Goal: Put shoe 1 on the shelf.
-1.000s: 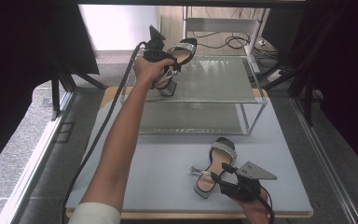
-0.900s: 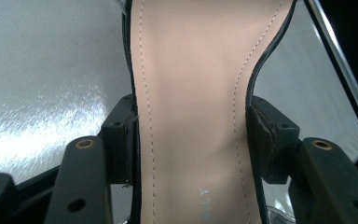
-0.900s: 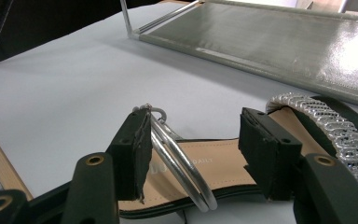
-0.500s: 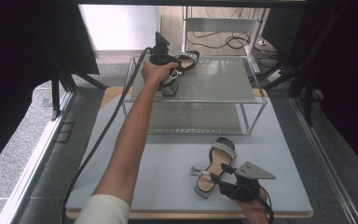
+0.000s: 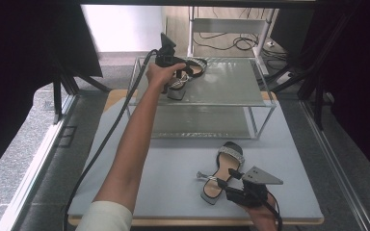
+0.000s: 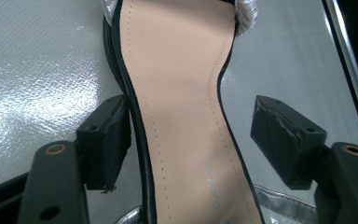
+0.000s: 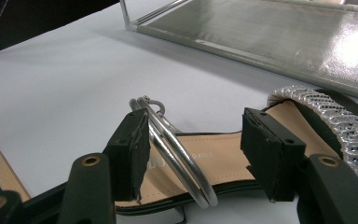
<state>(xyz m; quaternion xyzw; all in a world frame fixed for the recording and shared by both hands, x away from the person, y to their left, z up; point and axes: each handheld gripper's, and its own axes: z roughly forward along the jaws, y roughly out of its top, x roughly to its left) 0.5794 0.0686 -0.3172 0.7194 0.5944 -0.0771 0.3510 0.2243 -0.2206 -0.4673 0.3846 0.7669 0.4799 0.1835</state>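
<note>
High view: the left gripper [image 5: 185,72] is stretched out at about 11 o'clock over the top shelf of a two-tier glass rack [image 5: 250,101], and a black heeled sandal with a silver strap [image 5: 185,79] rests on that shelf under it, its toe towards 2 o'clock and its block heel towards 6 o'clock. In the left gripper view the jaws have just been opening and stand wide on either side of that sandal's tan insole [image 6: 182,107]; one pad sits just beside the black edge of the sole, whether touching I cannot tell, and the other stands well apart from it, so nothing is gripped. The frosted shelf surface [image 6: 37,70] shows under the shoe. Down at about 5 o'clock on the pale tabletop [image 5: 139,168], the second sandal [image 5: 224,171] lies flat with its silver toe band pointing to 12 o'clock, just in front of the rack's lower shelf. The right gripper [image 5: 229,185], held low by a hand at the table's near edge, sits at that shoe's heel end. In the right gripper view its jaws are spread wide over the heel part, with the looped silver ankle strap [image 7: 177,149] between them and close against one pad; the other pad is clear of the strap, so the shoe is bracketed rather than pinched
</note>
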